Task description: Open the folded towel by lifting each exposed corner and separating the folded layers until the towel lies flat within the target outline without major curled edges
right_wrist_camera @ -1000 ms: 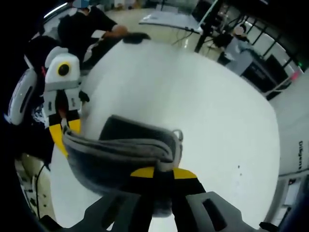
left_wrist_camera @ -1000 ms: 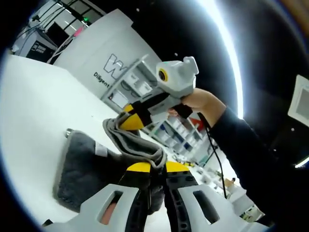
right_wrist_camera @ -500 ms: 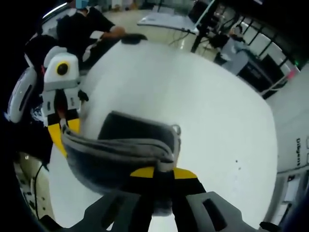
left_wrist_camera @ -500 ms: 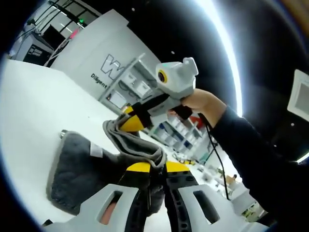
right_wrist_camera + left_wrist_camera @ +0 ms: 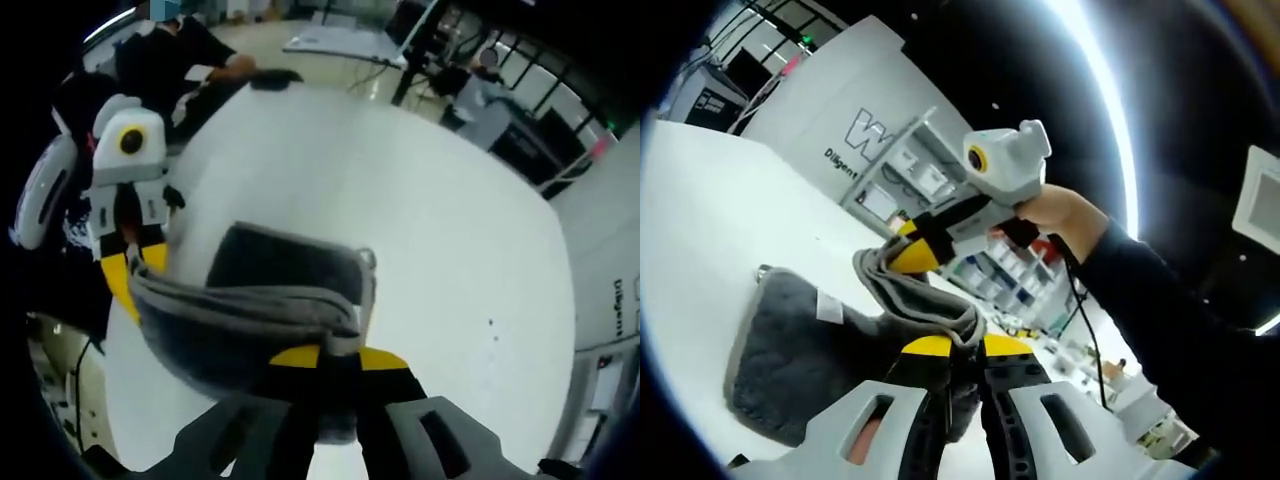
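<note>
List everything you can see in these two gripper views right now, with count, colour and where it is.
towel: one, grey, lifted off the table, an edge stretched between both grippers, the rest hanging
towel tag: one, white, on the hanging part
table: one, white, under the towel
shelving unit: one, grey, past the table's far edge in the left gripper view
left gripper: one, yellow-tipped, shut on the towel edge
right gripper: one, yellow-tipped, shut on the towel edge
hand: one, on the right gripper's handle, dark sleeve behind
</note>
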Demonstrator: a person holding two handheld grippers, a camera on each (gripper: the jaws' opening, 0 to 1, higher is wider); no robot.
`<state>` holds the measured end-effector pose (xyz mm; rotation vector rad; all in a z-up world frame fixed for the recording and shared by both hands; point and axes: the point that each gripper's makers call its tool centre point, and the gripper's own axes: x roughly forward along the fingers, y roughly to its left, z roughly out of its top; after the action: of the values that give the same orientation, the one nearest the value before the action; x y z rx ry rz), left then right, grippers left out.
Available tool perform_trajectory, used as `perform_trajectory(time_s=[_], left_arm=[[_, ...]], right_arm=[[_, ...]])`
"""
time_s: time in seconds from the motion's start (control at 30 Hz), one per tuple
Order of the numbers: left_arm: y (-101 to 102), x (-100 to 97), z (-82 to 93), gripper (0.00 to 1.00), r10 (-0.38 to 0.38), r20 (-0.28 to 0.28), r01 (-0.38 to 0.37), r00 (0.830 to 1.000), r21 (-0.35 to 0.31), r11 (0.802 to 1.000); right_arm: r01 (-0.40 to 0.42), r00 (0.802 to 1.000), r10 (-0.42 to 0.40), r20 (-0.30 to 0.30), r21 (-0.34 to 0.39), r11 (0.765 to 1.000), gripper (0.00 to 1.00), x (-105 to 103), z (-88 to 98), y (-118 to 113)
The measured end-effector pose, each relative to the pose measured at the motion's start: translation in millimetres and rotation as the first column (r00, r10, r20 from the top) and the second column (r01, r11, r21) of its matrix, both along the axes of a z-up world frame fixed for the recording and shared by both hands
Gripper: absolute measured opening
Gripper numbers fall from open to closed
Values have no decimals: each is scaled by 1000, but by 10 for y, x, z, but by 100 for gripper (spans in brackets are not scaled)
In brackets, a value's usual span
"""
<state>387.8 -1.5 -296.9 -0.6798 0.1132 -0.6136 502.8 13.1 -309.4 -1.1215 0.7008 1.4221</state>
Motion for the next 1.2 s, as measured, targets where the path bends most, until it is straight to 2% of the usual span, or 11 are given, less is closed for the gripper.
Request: perform_trajectory(time_s=[0.37, 0.6, 0.9, 1.2], left_arm=[[-32, -18, 18, 6, -14, 3, 14, 1000, 21, 1000], [-150, -15, -15, 6, -43, -13, 43, 999, 38, 998], [-226, -2, -18, 6, -55, -11, 55, 998, 39, 998], [-310, -11, 35, 6, -82, 9, 81, 997, 50, 995]], right_arm=[[2, 1000, -2, 10, 11, 1000, 6, -25, 12, -33], [13, 1000, -13, 8, 26, 1000, 6, -41, -52, -165], [16, 1000, -16, 9, 33, 999, 6, -55, -58, -199], [33, 999, -33, -4, 61, 998, 6, -45, 5, -259]])
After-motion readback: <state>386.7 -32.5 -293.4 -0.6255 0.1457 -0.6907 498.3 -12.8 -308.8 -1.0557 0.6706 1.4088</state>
